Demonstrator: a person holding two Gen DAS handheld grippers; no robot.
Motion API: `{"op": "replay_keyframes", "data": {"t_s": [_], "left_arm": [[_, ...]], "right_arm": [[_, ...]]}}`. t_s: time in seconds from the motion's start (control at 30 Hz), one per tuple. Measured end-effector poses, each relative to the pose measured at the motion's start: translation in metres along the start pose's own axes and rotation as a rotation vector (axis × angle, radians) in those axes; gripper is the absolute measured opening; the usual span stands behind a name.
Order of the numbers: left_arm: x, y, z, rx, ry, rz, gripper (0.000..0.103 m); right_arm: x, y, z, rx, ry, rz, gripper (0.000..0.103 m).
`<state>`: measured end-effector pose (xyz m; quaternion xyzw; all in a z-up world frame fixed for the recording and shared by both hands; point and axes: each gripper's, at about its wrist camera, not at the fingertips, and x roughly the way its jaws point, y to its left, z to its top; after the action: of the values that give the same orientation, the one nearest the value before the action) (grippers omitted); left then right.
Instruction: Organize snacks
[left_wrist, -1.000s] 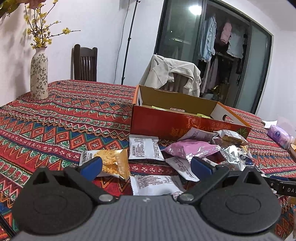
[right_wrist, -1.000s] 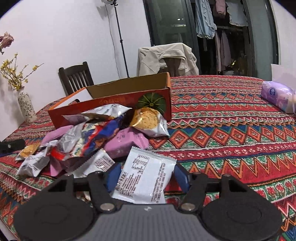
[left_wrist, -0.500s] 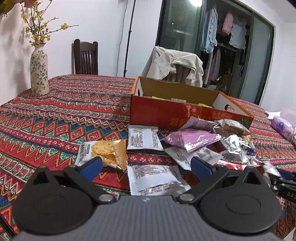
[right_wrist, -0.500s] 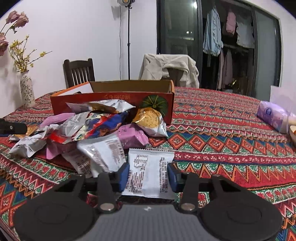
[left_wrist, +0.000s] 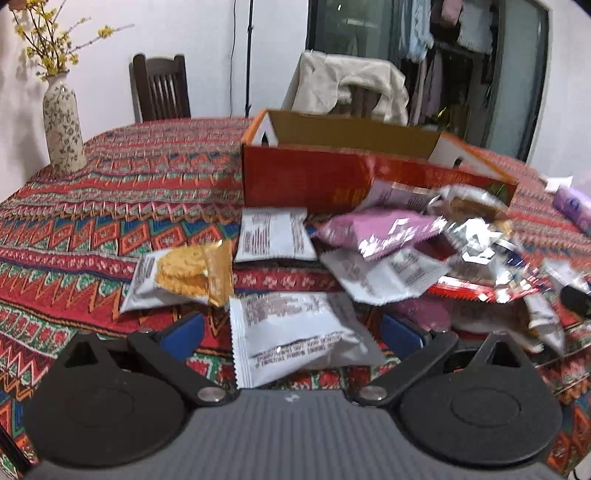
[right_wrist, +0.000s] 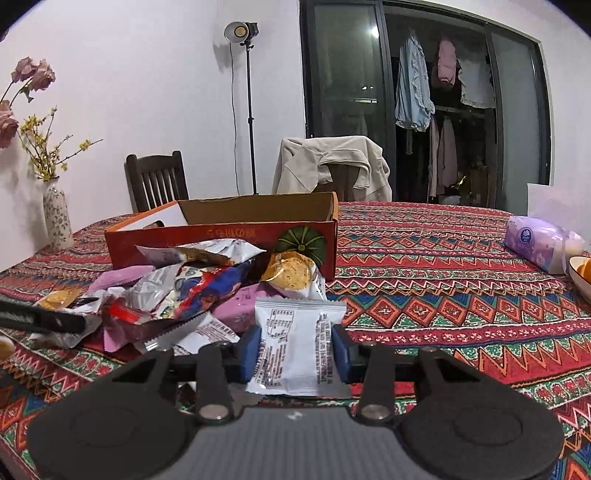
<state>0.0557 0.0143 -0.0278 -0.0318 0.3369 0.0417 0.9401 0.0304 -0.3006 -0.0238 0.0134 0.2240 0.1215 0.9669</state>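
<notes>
A heap of snack packets (right_wrist: 192, 288) lies on the patterned tablecloth in front of an open orange cardboard box (right_wrist: 221, 240). My right gripper (right_wrist: 295, 349) is shut on a white snack packet (right_wrist: 297, 343), its blue pads pressing both sides. In the left wrist view my left gripper (left_wrist: 291, 330) stands open, a white packet (left_wrist: 295, 332) lying between its fingers without the pads touching it. Beside it lie a cracker packet (left_wrist: 184, 277), another white packet (left_wrist: 273, 234) and a pink packet (left_wrist: 376, 232). The box (left_wrist: 306, 177) sits just behind them.
A flowered vase (left_wrist: 61, 122) stands at the far left of the table. Two chairs (right_wrist: 155, 181), one draped with a beige jacket (right_wrist: 332, 166), stand behind it. A purple tissue pack (right_wrist: 535, 242) and a bowl's rim (right_wrist: 580, 273) lie at the right.
My right gripper closed on the white packet and lifted it slightly. My left gripper moved forward and down, bringing a white packet between its open fingers.
</notes>
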Motion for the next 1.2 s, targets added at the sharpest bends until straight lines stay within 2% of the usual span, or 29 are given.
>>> {"op": "replay_keyframes", "data": {"t_s": [0.23,0.6,0.67,0.73,0.8,0.83,1.0,1.2], "left_arm": [[0.009,-0.003,-0.003,0.007,0.004,0.062,0.103],[0.01,-0.002,0.0,0.023,0.017,0.049,0.103],[0.008,-0.003,-0.002,0.025,0.007,0.047,0.1],[0.003,-0.004,-0.005,0.034,-0.011,0.035,0.091],[-0.002,-0.005,-0.009,0.045,-0.032,0.021,0.078],[-0.004,-0.006,-0.011,0.052,-0.042,0.019,0.076],[-0.012,-0.004,-0.018,0.059,-0.072,0.002,0.069],[-0.021,0.005,-0.022,0.044,-0.095,-0.004,0.068]], "right_arm": [[-0.001,0.003,0.0,0.002,-0.003,0.028,0.04],[-0.001,0.008,-0.001,-0.003,0.001,0.046,0.041],[-0.002,0.009,0.0,-0.007,-0.001,0.047,0.041],[-0.003,0.009,0.0,-0.009,-0.005,0.047,0.041],[-0.005,0.009,0.001,-0.011,-0.008,0.046,0.041],[-0.005,0.009,0.001,-0.012,-0.009,0.045,0.041],[-0.007,0.012,0.0,-0.018,-0.01,0.049,0.041],[-0.009,0.015,0.001,-0.024,-0.016,0.053,0.041]]}}
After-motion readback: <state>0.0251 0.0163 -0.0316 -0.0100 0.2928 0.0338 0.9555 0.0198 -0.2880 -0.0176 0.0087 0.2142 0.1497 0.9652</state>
